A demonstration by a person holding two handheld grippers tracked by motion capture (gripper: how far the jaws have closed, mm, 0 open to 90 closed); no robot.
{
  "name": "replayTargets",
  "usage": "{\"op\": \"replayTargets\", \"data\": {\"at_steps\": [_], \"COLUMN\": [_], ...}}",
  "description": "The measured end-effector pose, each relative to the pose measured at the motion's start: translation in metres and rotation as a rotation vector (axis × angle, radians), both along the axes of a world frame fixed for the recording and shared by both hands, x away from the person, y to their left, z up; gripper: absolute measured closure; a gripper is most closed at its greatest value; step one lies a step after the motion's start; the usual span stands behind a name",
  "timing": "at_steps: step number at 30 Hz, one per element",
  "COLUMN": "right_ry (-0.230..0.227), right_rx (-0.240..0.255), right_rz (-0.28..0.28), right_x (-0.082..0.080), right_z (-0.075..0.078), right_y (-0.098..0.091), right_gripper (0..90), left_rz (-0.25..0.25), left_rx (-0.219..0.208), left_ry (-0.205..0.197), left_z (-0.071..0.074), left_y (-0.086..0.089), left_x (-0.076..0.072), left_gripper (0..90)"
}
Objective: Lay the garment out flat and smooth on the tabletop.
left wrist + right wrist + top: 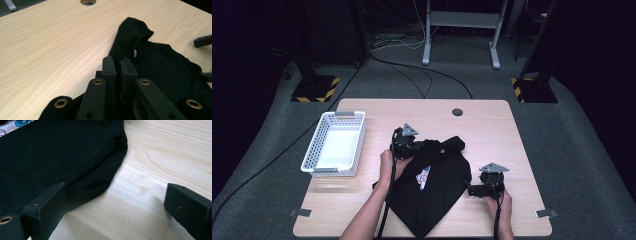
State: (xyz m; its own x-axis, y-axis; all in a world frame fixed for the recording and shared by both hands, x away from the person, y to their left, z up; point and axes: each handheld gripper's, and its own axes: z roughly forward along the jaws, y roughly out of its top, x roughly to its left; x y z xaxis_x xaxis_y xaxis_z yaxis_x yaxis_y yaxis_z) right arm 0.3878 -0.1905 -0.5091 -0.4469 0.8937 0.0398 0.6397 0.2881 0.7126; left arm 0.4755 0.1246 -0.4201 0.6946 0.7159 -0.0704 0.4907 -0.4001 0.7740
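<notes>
Clamped together in the left gripper view, the left gripper (120, 65)'s jaws pinch a fold of the black garment (432, 182), apparently near its upper left edge; the right gripper (115, 202) stands wide open, one jaw just over the cloth's rounded edge, the other over bare wood, gripping nothing. From the high view the garment lies mid-table on the wooden table (492, 125), roughly folded to a point near the person's edge, with a pale printed patch (424, 176) showing at its middle; a white basket (337, 144) sits well apart at the left. Judging by this, folding is under way: the pinched edge should be carried across low and level while the right jaws pin or take the opposite edge, or the cloth may drag and bunch. The left gripper view alone reveals a crumpled sleeve (132, 32) beyond the jaws; the right gripper view alone shows the hem's curl.
</notes>
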Motion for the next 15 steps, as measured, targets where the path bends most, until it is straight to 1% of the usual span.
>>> {"op": "replayTargets", "data": {"at_steps": [2,4,7,9,10,11,12,15], "right_ry": [0.0,0.0,0.0,-0.001,-0.001,-0.001,-0.002,-0.002], "right_rx": [-0.002,-0.002,-0.002,-0.004,-0.004,-0.004,-0.005,-0.005], "right_rz": [-0.001,-0.001,-0.001,-0.002,-0.002,-0.002,-0.002,-0.002], "right_x": [0.0,0.0,0.0,0.0,0.0,0.0,0.0,0.0], "right_z": [0.0,0.0,0.0,0.0,0.0,0.0,0.0,0.0], "right_y": [0.0,0.0,0.0,0.0,0.0,0.0,0.0,0.0], "right_gripper": [4.5,4.5,4.5,4.6,4.6,4.6,4.7,4.7], "left_rz": [0.008,0.019,0.043,0.049,0.068,0.068,0.076,0.083], "left_rx": [0.0,-0.013,-0.009,-0.006,-0.012,-0.012,-0.023,-0.024], "left_ry": [-0.001,0.012,0.008,0.003,0.019,0.019,0.033,0.033], "left_z": [0.001,0.001,0.003,0.003,0.0,0.0,0.0,0.0], "left_y": [0.002,0.005,0.011,0.012,0.017,0.017,0.021,0.024], "left_x": [0.002,0.007,0.014,0.015,0.022,0.022,0.027,0.03], "left_gripper": [84.1,84.1,84.1,84.1,84.1,84.1,84.1,84.1]}}
